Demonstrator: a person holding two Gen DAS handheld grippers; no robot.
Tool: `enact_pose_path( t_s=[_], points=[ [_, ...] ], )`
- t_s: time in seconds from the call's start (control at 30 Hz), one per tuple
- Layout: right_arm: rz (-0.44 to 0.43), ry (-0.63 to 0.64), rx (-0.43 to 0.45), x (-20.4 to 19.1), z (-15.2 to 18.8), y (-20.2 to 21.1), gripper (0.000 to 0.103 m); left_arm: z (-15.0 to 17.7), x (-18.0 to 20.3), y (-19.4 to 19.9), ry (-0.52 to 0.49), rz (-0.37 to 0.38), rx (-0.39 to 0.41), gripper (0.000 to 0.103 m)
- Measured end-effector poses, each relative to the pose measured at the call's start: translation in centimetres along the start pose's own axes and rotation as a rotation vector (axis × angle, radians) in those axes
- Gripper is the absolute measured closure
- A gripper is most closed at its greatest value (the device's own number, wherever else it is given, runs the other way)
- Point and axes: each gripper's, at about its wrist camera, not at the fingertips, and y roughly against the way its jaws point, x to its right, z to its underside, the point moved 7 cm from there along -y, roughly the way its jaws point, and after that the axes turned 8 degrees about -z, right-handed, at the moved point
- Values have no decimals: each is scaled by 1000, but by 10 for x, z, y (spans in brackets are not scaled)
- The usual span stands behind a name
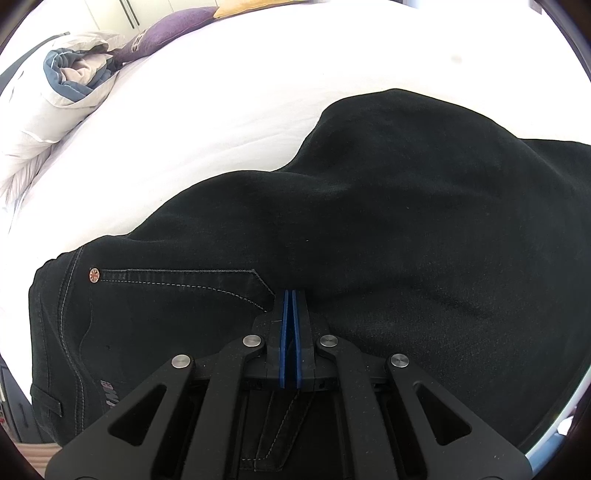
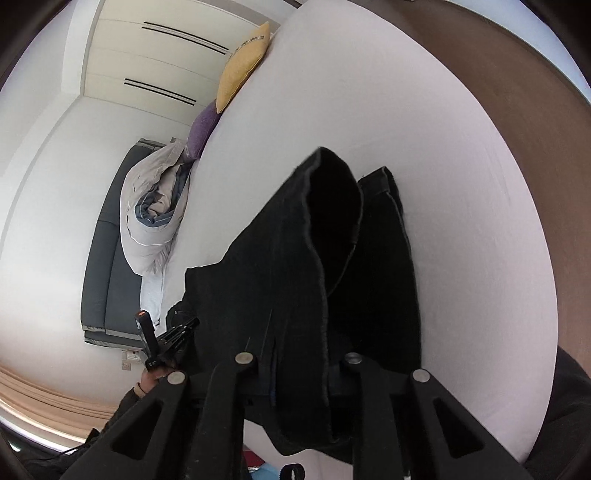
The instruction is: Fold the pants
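Black denim pants (image 1: 369, 229) lie on a white bed (image 1: 221, 110), the back pocket with a copper rivet (image 1: 94, 275) at the left. My left gripper (image 1: 291, 295) is shut, its blue pads pressed together at a fold of the pants near the pocket corner. In the right wrist view the pants (image 2: 295, 277) hang draped over my right gripper (image 2: 295, 373), a leg opening (image 2: 332, 195) bulging upward. The cloth hides the right fingertips, which appear closed on it. The left gripper (image 2: 173, 338) shows at the lower left, at the pants' edge.
A rumpled grey and blue duvet (image 1: 62, 92) lies at the bed's far left. A purple pillow (image 1: 166, 29) and a yellow pillow (image 2: 243, 70) lie beyond it. A dark headboard (image 2: 107, 258) and white wardrobe doors (image 2: 159, 51) stand behind.
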Motion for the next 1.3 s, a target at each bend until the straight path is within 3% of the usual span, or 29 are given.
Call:
enact_pose_path(
  t_s=[0.23, 0.33, 0.43, 0.6, 0.7, 0.77, 0.87, 1.03, 1.13, 1.3],
  points=[
    [-24, -109, 26, 8, 7, 6, 90, -4, -2, -1, -23, 3, -10, 101],
    [-93, -246, -71, 33, 21, -8, 75, -4, -1, -1, -17, 0, -7, 101],
    [-211, -252, -76, 28, 29, 2, 41, -3, -1, 0, -13, 1, -1, 101],
    [-205, -134, -175, 22, 30, 20, 38, -4, 1, 0, -34, -3, -12, 101],
    [-156, -62, -246, 17, 29, 17, 46, -4, 5, 0, -39, -14, -18, 101],
    [-114, -34, -288, 14, 31, 10, 72, -5, 7, 0, -44, -24, -22, 101],
    [1, 12, -342, 18, 42, -1, 89, -6, 11, -1, -77, -39, -29, 101],
    [153, 95, -328, 20, 45, 10, 93, -8, 17, 0, -129, -52, -33, 101],
    [177, 97, -349, 26, 47, 5, 93, -9, 21, -1, -153, -63, -28, 101],
    [153, 59, -305, 36, 43, 7, 95, -6, 32, 0, -200, -95, -4, 101]
  ],
)
